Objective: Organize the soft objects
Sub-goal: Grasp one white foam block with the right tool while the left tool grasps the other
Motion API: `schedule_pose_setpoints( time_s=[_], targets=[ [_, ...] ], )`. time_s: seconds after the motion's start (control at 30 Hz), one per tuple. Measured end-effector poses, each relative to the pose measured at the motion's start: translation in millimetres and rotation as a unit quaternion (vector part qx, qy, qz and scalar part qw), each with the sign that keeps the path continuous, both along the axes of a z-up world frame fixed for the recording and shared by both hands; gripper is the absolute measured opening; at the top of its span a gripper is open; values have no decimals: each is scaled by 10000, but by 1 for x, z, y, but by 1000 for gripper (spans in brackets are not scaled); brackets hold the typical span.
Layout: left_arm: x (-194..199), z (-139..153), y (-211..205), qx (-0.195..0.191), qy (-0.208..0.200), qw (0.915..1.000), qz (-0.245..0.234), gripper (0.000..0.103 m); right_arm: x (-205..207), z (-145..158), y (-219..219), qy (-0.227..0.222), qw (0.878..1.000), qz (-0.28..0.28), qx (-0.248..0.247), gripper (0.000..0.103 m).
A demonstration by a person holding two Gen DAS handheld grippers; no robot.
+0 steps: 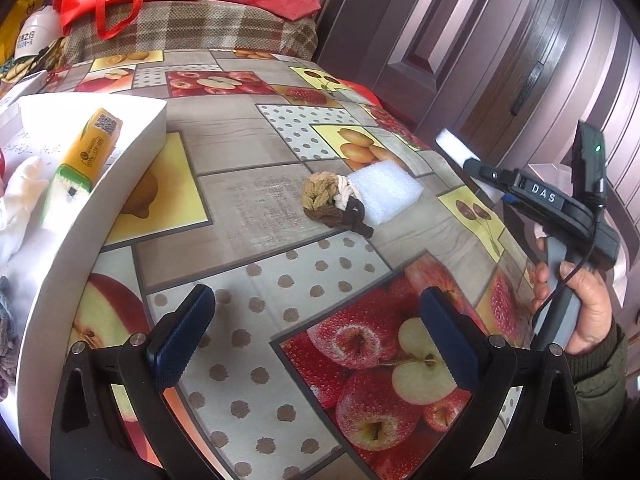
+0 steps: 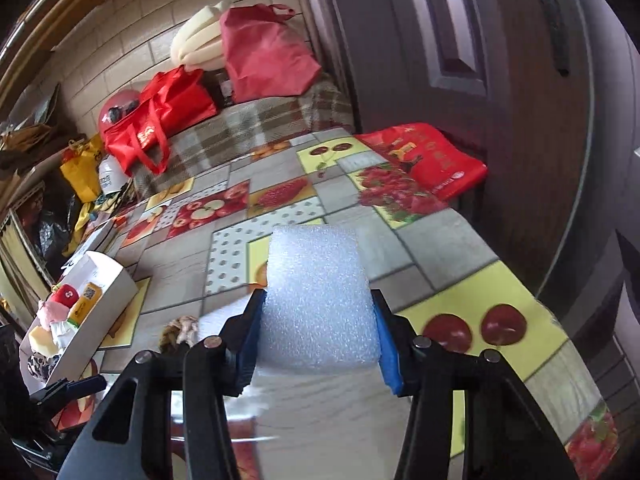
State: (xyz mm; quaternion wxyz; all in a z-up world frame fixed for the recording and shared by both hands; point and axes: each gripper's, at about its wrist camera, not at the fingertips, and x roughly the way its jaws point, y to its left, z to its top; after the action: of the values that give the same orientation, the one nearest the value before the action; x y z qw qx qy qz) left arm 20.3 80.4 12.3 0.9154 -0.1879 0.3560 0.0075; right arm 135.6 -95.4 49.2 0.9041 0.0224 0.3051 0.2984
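Right gripper (image 2: 318, 344) is clamping a white foam block (image 2: 318, 300) above the fruit-print tablecloth (image 2: 460, 248) | left gripper (image 1: 316, 340) is hovering, fingers apart, empty | braided knit piece (image 1: 334, 204) is lying against another foam piece (image 1: 386, 194) | white box (image 1: 132, 140) is sitting left, holding soft items

Lighting: even, soft daylight in both views; source not visible. Colours saturated, reds strongest.

Shadows: faint and diffuse; a weak one lies under the left gripper's fingers (image 1: 182, 336) on the desk (image 1: 260, 208).

Glare: mild sheen on the glossy desk cover in the right wrist view, with a pale washed-out patch near the bottom edge.

Blur: left wrist view sharp. Right wrist view smeared by motion, most at the lower centre and around the foam block (image 2: 320, 300); background soft.

Distortion: strong fisheye bend; straight lines curve; black vignette fills all corners.
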Motion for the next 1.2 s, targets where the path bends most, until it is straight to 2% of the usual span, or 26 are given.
schedule_pose_setpoints(
  time_s=[0.07,0.2,0.37,0.53,0.67,0.87,0.97,1.03,1.07,1.13,1.2],
  targets=[
    [3,0,-2,-36,-3,10000,-51,103,9,-10,-17,176,9996,-173,107,50],
    [19,8,-15,604,60,9981,-87,103,18,-27,-29,556,9969,-106,549,50],
    [72,15,-40,985,224,9935,-532,103,22,-33,-37,806,9897,137,1175,50],
    [134,10,-74,1658,406,9794,-1075,103,34,-46,-60,1301,9735,-13,1880,50],
    [168,-8,-91,2331,759,9625,-1163,103,29,-43,-64,1252,9705,16,2059,50],
    [186,-13,-73,1962,918,9720,-909,102,27,-42,-60,1277,9682,253,2136,50],
    [187,-14,-73,1859,917,9741,-899,102,28,-42,-62,1275,9672,280,2180,50],
    [185,-13,-74,1781,831,9751,-1031,90,28,-42,-62,1272,9675,282,2169,50],
    [183,-11,-76,1777,757,9748,-1113,74,28,-42,-62,1277,9675,277,2165,50],
    [180,-10,-80,1863,696,9733,-1150,71,29,-42,-62,1297,9674,253,2161,50],
    [177,-10,-80,1780,634,9750,-1168,67,29,-43,-63,1316,9672,237,2159,50]
  ],
)
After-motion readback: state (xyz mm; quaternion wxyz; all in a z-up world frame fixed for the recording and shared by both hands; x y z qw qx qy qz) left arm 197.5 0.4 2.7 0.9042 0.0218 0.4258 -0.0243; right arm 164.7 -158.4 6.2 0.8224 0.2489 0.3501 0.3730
